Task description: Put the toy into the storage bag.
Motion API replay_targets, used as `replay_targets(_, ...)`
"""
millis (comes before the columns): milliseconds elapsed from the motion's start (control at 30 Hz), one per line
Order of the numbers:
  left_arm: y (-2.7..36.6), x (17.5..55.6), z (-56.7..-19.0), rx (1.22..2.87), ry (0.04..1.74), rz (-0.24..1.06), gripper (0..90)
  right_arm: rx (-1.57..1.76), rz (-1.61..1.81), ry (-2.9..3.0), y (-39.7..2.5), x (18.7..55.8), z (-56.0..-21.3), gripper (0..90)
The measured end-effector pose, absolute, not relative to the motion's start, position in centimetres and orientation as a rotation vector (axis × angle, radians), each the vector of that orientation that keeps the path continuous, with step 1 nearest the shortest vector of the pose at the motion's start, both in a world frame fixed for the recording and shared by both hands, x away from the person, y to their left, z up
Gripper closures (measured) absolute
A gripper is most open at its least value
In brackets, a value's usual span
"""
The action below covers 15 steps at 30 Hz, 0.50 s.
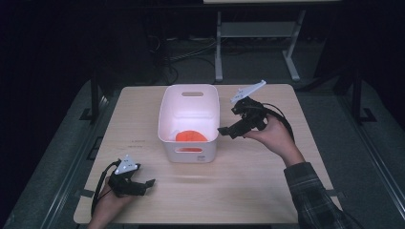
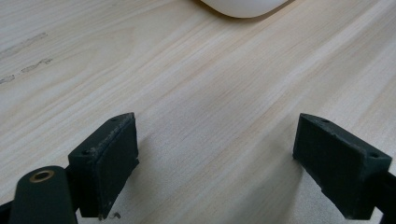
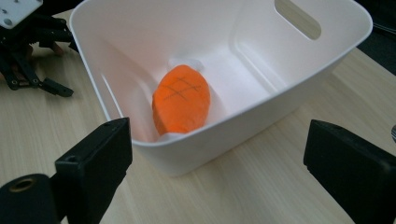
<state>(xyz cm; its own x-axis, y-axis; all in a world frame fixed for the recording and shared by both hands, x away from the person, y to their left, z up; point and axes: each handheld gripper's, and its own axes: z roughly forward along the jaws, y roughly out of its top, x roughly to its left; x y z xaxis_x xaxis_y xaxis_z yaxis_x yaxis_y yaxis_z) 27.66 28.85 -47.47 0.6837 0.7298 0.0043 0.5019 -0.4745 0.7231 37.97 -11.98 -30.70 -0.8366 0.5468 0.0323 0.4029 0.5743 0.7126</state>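
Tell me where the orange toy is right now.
The orange toy lies on the floor of the white bin at mid-table in the high view, toward the bin's near wall, beside the right gripper.

A pale wooden table (image 1: 267,181) with faint dark marks (image 1: 137,144) near its left side stood on a grey floor (image 1: 344,119), and beyond it lay tangled cables (image 1: 186,50) beside a grey metal frame (image 1: 253,33).
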Motion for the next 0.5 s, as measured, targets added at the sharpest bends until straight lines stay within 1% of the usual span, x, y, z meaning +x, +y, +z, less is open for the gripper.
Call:
replay_targets(233,28.9,27.7,-47.5,2.178,0.939,0.408,13.1,0.851,1.132,2.596,-13.5,37.1,-32.3,7.5)
replay_targets(500,28.9,27.7,-47.5,2.177,0.939,0.408,13.1,0.922,1.174,2.543,-15.8,35.8,-34.9,6.6)
